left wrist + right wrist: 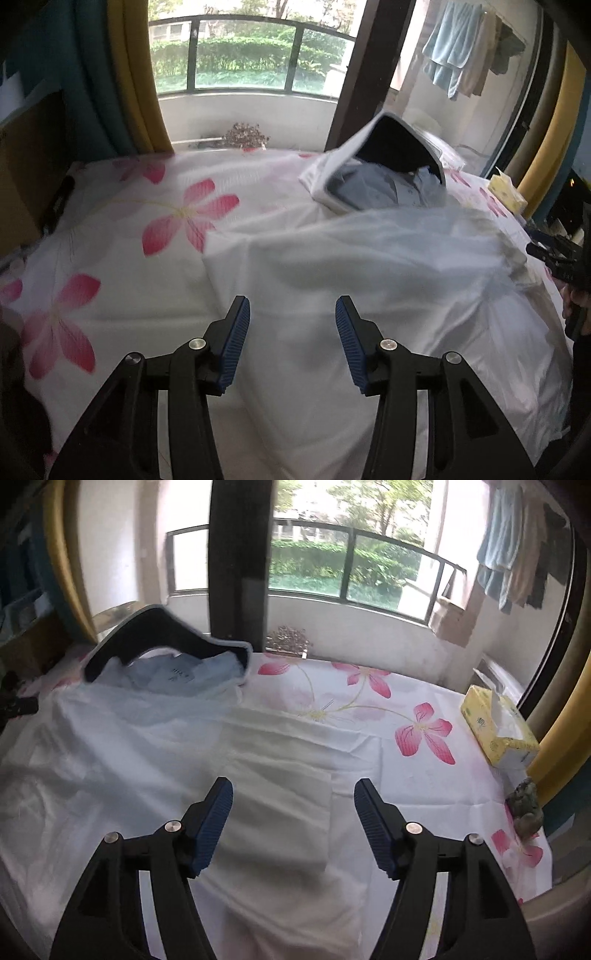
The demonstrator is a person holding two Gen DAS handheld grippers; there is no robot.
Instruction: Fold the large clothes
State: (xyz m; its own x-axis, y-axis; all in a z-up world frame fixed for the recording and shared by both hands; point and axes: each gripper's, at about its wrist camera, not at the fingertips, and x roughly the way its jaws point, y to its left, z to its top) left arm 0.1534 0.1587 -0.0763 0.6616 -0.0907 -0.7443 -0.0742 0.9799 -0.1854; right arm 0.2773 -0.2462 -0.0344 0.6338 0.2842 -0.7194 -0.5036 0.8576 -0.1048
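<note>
Left tongs (pixel 292 317) apart, nothing between the pads, hovering over the white garment (pixel 369 280). Garment lies rumpled across the near middle of the bed (pixel 122 295), on the flowered sheet. Fabric bin (pixel 166 646) with blue clothes sits at the far side, just behind it. Right tongs (pixel 293 799) apart too, empty, above the garment's right edge. Tissue box (pixel 498 734) far right.

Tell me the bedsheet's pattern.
White bedsheet with pink flowers, best in the right wrist view.
</note>
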